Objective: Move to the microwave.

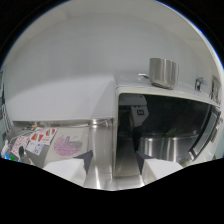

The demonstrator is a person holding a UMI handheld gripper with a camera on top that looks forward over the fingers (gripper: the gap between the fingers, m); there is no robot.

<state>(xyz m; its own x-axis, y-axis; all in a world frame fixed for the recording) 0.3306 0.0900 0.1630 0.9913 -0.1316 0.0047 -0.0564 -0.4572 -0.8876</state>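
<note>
Tool open and empty, two dark tips low down with a gap between. Microwave right ahead and a bit to the right, very near, dark front filling most of the view. Pot on top. Maybe a metal bowl inside; hard to tell.

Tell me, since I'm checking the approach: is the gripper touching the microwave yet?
Cannot tell. In the gripper view the gripper shows dark fingertips right against the microwave front, but no clear gap or contact is visible.
</note>
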